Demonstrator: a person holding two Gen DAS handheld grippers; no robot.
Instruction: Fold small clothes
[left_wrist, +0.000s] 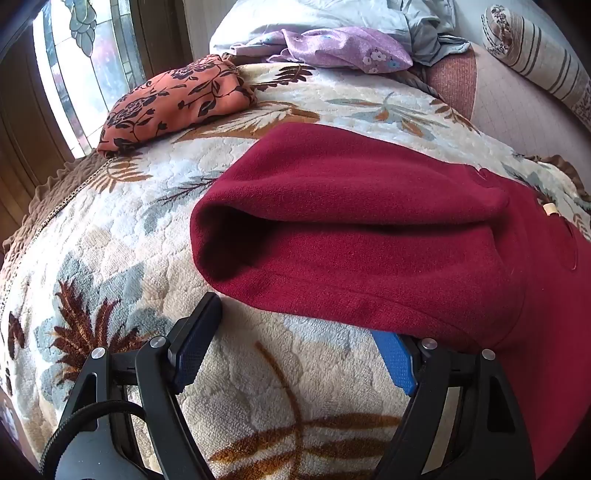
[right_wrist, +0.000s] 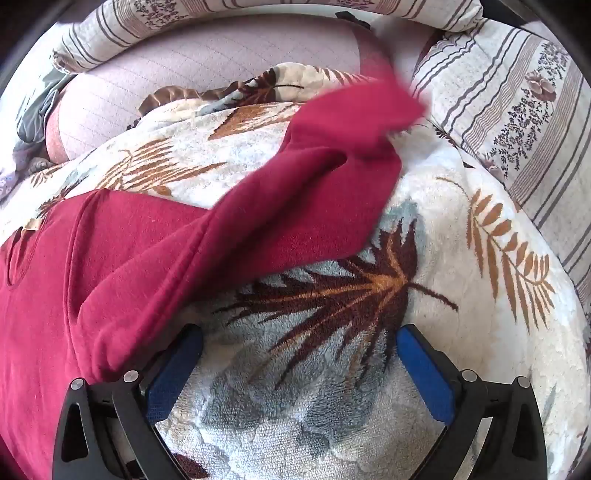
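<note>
- A dark red fleece top (left_wrist: 369, 236) lies spread on a bed covered with a cream blanket (left_wrist: 122, 236) printed with brown and blue-grey leaves.
- In the left wrist view one sleeve of the top is folded across the body, its open cuff facing left as a dark hollow; a small pale tag (left_wrist: 551, 210) shows near the neckline at the right.
- The left claw (left_wrist: 299, 339) is spread wide and points down at the blanket. Its left finger sits over bare blanket just beside the lower edge of the top; the tip of its right finger is hidden under the hem of the red fabric. Nothing is pinched between the pads.
- In the right wrist view the other sleeve (right_wrist: 332, 155) stretches up and to the right across the blanket, its far end blurred.
- The right claw (right_wrist: 299, 354) is also spread wide, with bare blanket and a big brown leaf between its blue pads; the red fabric lies over the base of its left finger.
- An orange cloth with black flowers (left_wrist: 173, 99) and a lilac flowered cloth (left_wrist: 347, 48) lie further up the bed, well apart from the top.
- Striped pillows (right_wrist: 517, 96) edge the bed beyond the sleeve.
</note>
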